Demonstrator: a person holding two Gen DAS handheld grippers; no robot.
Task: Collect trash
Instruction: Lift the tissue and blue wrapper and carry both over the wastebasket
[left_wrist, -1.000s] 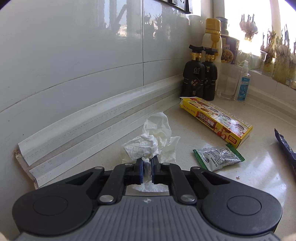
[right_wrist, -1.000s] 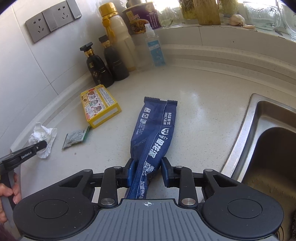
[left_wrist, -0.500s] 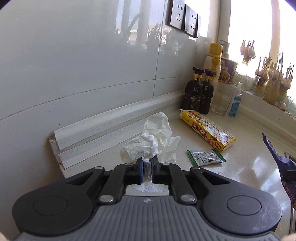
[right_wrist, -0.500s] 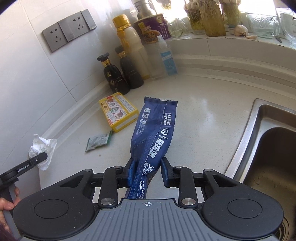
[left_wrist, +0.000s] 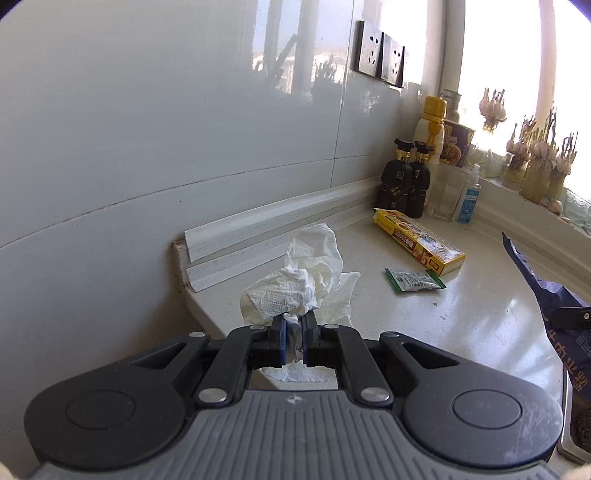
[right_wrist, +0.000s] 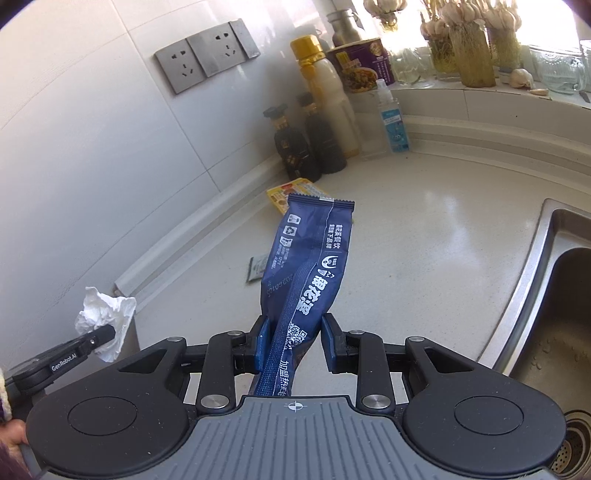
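- Both tools have risen and drawn back since the earlier frames, each carrying its load off the worktop (right_wrist: 424, 229).
- Left tool (left_wrist: 293, 334): jaws nearly closed, pinching a crumpled white tissue (left_wrist: 310, 280) that bunches up just ahead of its tips.
- Right tool (right_wrist: 293, 345): jaws narrowly apart, gripping a long blue wrapper (right_wrist: 306, 266) that extends forward past them.
- Ahead of the left tool on the worktop: a small green sachet (left_wrist: 415, 280), then a yellow box (left_wrist: 417, 240).
- Right of the right tool: a steel sink (right_wrist: 554, 295).
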